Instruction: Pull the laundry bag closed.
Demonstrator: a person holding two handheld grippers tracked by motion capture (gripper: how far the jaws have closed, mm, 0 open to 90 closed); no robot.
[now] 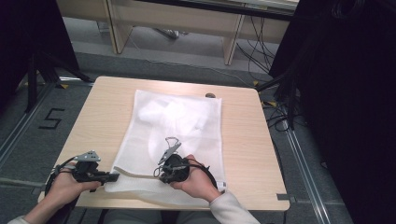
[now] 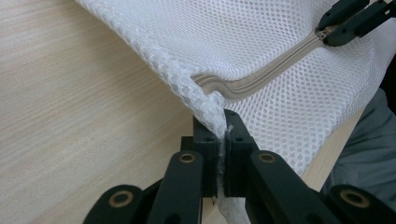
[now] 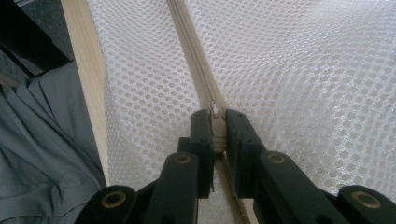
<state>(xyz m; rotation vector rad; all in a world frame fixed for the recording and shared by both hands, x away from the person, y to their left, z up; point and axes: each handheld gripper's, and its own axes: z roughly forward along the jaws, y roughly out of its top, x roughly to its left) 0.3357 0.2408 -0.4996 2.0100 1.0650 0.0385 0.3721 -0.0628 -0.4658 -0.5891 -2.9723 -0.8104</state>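
My left gripper [image 2: 222, 140] pinches the mesh bag's [image 1: 187, 121] corner; my right gripper [image 3: 219, 128] clamps the zipper pull [image 3: 215, 111]. I should hold the corner taut and draw the pull straight along the zipper [image 2: 261, 79].

A lab: floor rails [image 1: 18, 128], trailing cables [image 1: 261, 46], black curtains [image 1: 345, 93].

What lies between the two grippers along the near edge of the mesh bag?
Between the left gripper, shut on the corner of the mesh bag, and the right gripper, shut on the zipper pull, runs the beige zipper, as the left gripper view shows.
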